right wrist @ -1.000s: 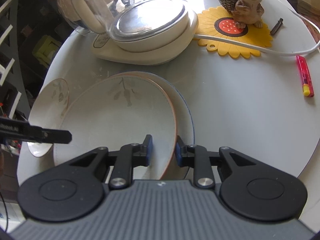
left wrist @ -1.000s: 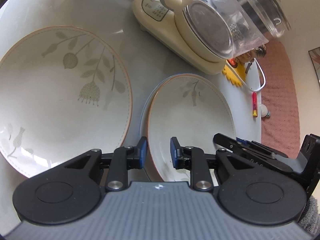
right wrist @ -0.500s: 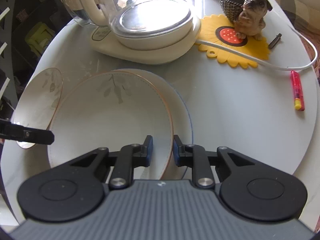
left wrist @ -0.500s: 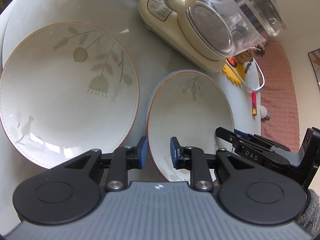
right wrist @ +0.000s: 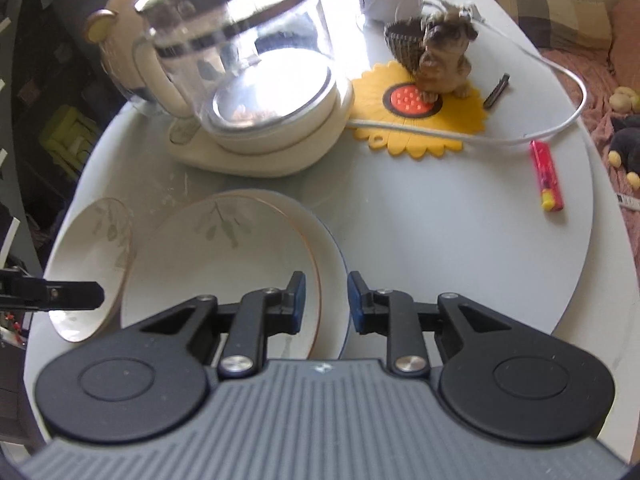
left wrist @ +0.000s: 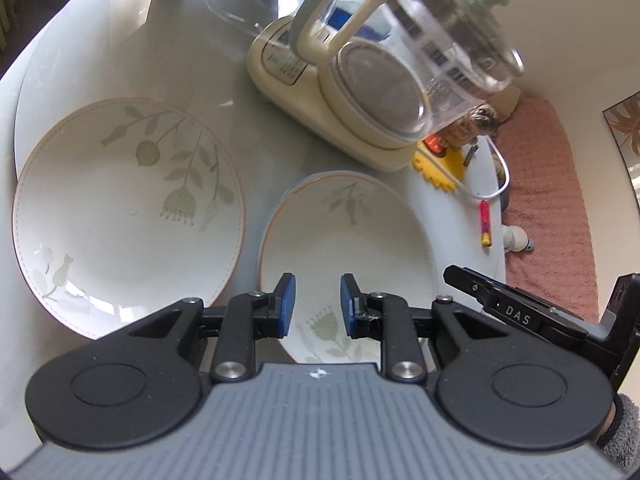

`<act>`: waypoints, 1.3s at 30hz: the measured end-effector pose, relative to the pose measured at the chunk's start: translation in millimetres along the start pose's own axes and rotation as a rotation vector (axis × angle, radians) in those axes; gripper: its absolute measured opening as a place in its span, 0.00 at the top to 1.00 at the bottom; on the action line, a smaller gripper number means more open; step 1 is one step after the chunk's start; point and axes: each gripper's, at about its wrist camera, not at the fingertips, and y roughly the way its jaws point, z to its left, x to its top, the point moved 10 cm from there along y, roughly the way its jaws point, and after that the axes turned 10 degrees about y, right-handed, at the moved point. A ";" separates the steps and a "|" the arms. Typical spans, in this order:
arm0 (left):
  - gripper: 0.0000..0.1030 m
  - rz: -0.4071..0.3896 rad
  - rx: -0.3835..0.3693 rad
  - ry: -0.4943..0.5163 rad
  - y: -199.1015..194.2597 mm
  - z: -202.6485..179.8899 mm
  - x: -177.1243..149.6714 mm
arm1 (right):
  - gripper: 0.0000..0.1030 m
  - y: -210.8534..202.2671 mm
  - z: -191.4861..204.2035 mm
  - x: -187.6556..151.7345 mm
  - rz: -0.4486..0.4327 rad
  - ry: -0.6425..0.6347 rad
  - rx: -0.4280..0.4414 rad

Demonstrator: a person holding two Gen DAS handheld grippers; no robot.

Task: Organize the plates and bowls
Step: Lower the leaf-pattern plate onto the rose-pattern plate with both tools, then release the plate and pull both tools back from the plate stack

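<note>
My hands have come up off the bowl (left wrist: 348,248). It now sits on the plate (right wrist: 334,252) on the tabletop. My left fingers (left wrist: 287,308) are narrow and hold nothing. My right fingers (right wrist: 296,300) are opening a bit and hold nothing too. This stack looks done.

Both the left gripper (left wrist: 316,306) and right gripper (right wrist: 326,304) have lifted off the stacked bowl's (left wrist: 348,240) rim.
</note>
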 end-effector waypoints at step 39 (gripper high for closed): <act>0.74 -0.278 0.138 0.216 -159.9 -112.5 -72.5 | 0.74 -200.5 10.3 -41.1 -0.175 -0.108 0.215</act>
